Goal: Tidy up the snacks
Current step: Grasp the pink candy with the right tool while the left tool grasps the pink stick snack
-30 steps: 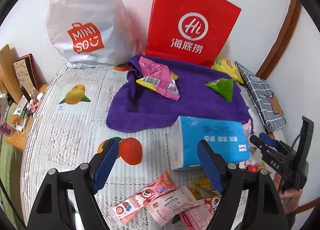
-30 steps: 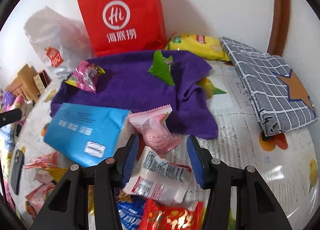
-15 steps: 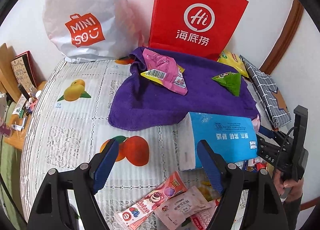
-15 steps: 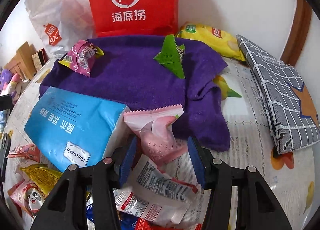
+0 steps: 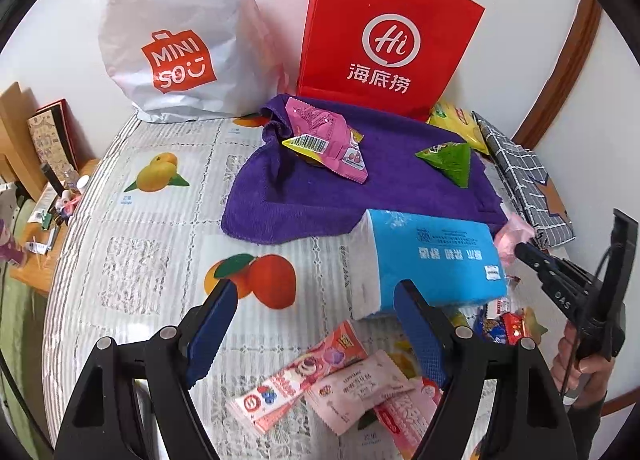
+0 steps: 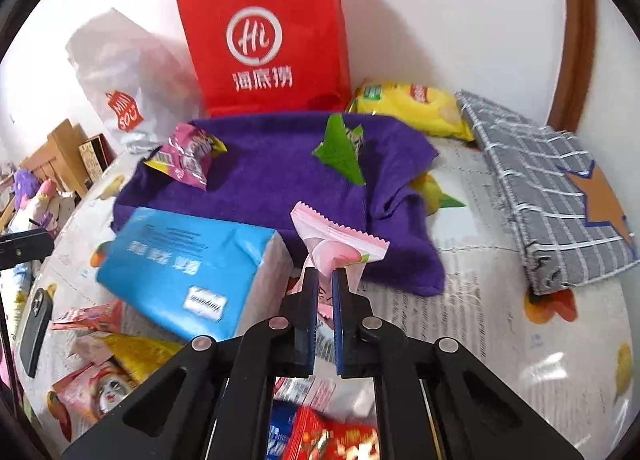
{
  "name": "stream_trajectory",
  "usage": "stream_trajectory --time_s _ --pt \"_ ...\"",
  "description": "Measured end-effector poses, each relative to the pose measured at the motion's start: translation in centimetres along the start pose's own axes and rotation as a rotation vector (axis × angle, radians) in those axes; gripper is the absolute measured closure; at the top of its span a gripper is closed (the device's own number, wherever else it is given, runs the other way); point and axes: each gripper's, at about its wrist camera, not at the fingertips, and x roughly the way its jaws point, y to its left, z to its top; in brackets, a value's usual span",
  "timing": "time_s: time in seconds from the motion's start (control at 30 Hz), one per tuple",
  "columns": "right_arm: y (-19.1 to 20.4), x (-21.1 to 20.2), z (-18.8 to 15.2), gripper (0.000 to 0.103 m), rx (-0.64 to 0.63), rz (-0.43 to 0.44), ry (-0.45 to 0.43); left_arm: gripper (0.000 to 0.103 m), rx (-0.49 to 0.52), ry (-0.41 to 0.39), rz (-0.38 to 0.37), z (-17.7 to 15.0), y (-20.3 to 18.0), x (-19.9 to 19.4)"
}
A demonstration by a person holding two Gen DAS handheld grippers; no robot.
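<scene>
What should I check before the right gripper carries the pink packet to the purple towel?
1. Grip: right gripper shut on the pink snack packet: ok.
2. How securely it is held: pinched near one end only: cannot tell.
3. Landing space: bare patch of purple towel between the pink-yellow packet and the green triangle packet: ok.
4. Path: blue tissue pack sits close on the left of the gripper: cannot tell if it clears.
5. Left gripper open, holding nothing: ok.
</scene>
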Motion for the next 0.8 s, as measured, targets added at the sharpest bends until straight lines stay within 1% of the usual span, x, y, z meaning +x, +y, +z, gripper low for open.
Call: stream_trajectory --time_s 0.1,0.23,0.3,0.4,0.43,0.63,0.73,0.8 --pt "0.0 -2.1 -0.7 0.097 0.016 -0.007 -0.016 0.024 -0.002 -0.006 0.002 -0.8 0.0 -0.7" --pt "0.0 -5.0 -2.1 0.097 0.032 -0.001 -0.054 0.024 -0.013 -0.012 -0.012 -1.9 0.0 -1.5" --pt "0.1 -6.1 -2.8 0.097 0.039 0.007 -0.058 0.024 -0.015 -0.010 -0.019 -2.5 -0.1 -1.8" --pt "0.3 -7.4 -4.3 0.097 0.045 0.046 -0.036 0.024 -0.007 -0.011 -0.025 -3.6 -0.5 -2.3" --pt "0.5 -7.6 -5.0 0.097 0.041 0.062 -0.016 0.024 -0.003 -0.012 -0.025 -3.9 -0.6 -2.4" --pt "1.5 -7.3 -8.8 0.097 0.019 0.091 0.074 0.024 0.003 -0.016 -0.029 -5.5 -0.9 -3.2" --pt "1.8 -6.4 -10.0 0.097 0.019 0.080 0.117 0.024 0.002 -0.019 -0.030 -6.2 -1.0 -3.7" --pt "1.8 -6.4 -10.4 0.094 0.012 0.063 0.113 0.024 0.009 -0.025 -0.029 -6.7 -1.1 -4.2"
